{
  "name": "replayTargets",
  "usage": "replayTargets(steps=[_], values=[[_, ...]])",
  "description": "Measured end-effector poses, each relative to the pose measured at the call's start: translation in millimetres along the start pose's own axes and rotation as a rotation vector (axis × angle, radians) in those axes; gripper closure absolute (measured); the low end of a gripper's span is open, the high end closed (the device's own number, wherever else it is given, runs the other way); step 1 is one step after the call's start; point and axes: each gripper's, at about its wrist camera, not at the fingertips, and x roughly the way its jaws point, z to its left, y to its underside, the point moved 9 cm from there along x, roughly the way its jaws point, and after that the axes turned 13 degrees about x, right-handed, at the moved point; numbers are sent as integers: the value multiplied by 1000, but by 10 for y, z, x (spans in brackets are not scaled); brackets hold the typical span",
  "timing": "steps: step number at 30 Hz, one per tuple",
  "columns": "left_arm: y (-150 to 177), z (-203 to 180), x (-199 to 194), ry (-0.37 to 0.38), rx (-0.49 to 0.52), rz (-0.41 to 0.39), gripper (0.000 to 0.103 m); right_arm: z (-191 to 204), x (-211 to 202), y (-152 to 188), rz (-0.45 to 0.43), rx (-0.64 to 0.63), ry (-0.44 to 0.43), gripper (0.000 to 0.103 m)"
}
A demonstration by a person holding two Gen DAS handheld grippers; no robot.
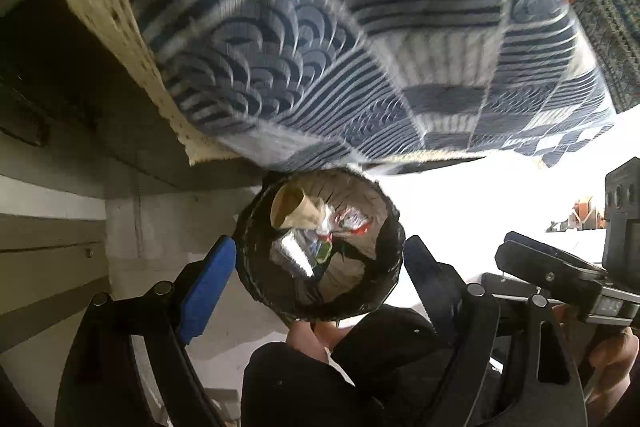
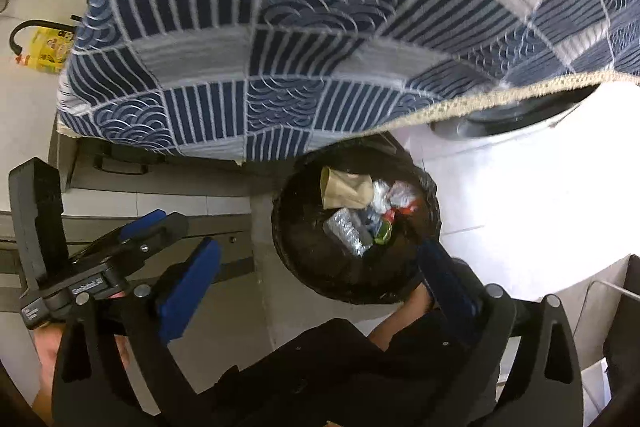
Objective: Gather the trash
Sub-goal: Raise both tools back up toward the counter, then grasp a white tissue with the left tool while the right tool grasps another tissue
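At the lower centre of the left wrist view, the left gripper (image 1: pixel 316 279) hangs released, empty, above the black-lined bin (image 1: pixel 256 279) holding trash (image 1: pixel 316 231). In the right wrist view, lower middle, the right gripper (image 2: pixel 320 279) gapes wide, empty, over the same bin beneath the blue patterned cloth (image 2: pixel 320 27).

Navy-and-pale-blue tablecloth (image 2: pixel 320 27) of stripes and wave scales; black bin (image 2: pixel 296 259); tan cup (image 2: pixel 344 189); silver wrapper (image 2: pixel 346 231); blue pads (image 2: pixel 188 291).

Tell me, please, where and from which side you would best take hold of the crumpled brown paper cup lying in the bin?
Grip the brown paper cup across its flattened body, coming from straight above: it lies on top of the wrappers in the black-lined bin, whose walls block the sides. The tablecloth overhangs the far rim, so approach from the near side.
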Motion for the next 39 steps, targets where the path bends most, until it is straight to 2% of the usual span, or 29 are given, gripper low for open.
replayTargets(steps=[9, 16, 23, 34, 39], values=[[-274, -217, -585, 0, 63, -147, 19, 271, -461, -108, -88, -74, -56, 5], [-544, -377, -1041, 3, 124, -256, 19, 604, -992, -254, -203, -135, -117, 5], [-770, -369, -1443, 3, 139, -353, 19, 863, -1428, -407, -321, -185, -116, 5], [-1028, -246, -1804, 7, 105, -416, 19, 1126, -1763, -574, -399, -217, -96, 5], [-1217, -233, -1929, -3, 103, -452, 19, 1291, -1882, -753, -417, -245, -95, 5]])
